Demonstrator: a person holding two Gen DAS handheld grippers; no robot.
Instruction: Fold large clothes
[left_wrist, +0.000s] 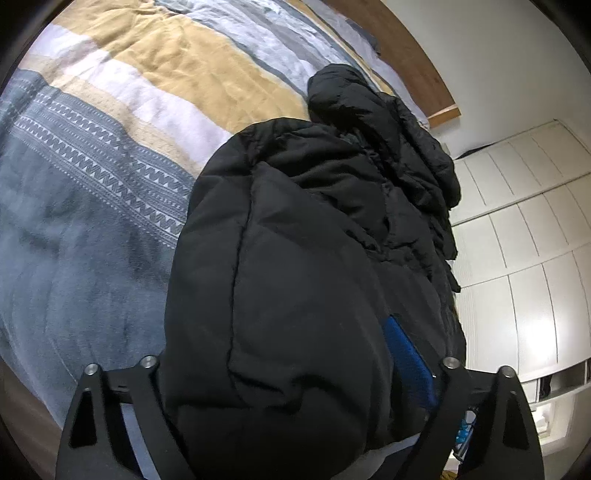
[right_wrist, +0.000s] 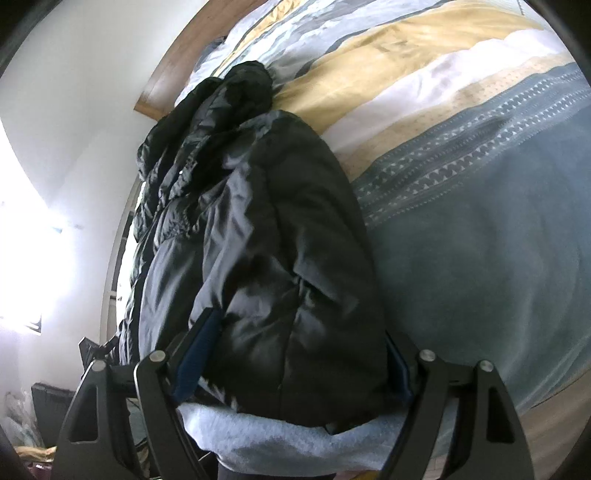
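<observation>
Left wrist: your left gripper (left_wrist: 295, 373) and right gripper (right_wrist: 291, 362) each clamp the black puffer jacket (left_wrist: 295, 258), bunched on the bed (left_wrist: 92, 221); folding barely begun

Black puffer jacket (left_wrist: 295, 277) on striped bed cover (left_wrist: 110, 155).
Cover banded mustard yellow, white and grey-blue, with white triangle pattern rows; blue pads (left_wrist: 406, 358) on black gripper fingers; white wardrobe doors (left_wrist: 524, 240); brown headboard (left_wrist: 406, 55).

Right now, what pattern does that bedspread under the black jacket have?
The bedspread has broad mustard, white and grey-blue stripes, with bands of small triangles. It shows best in the left wrist view.
</observation>
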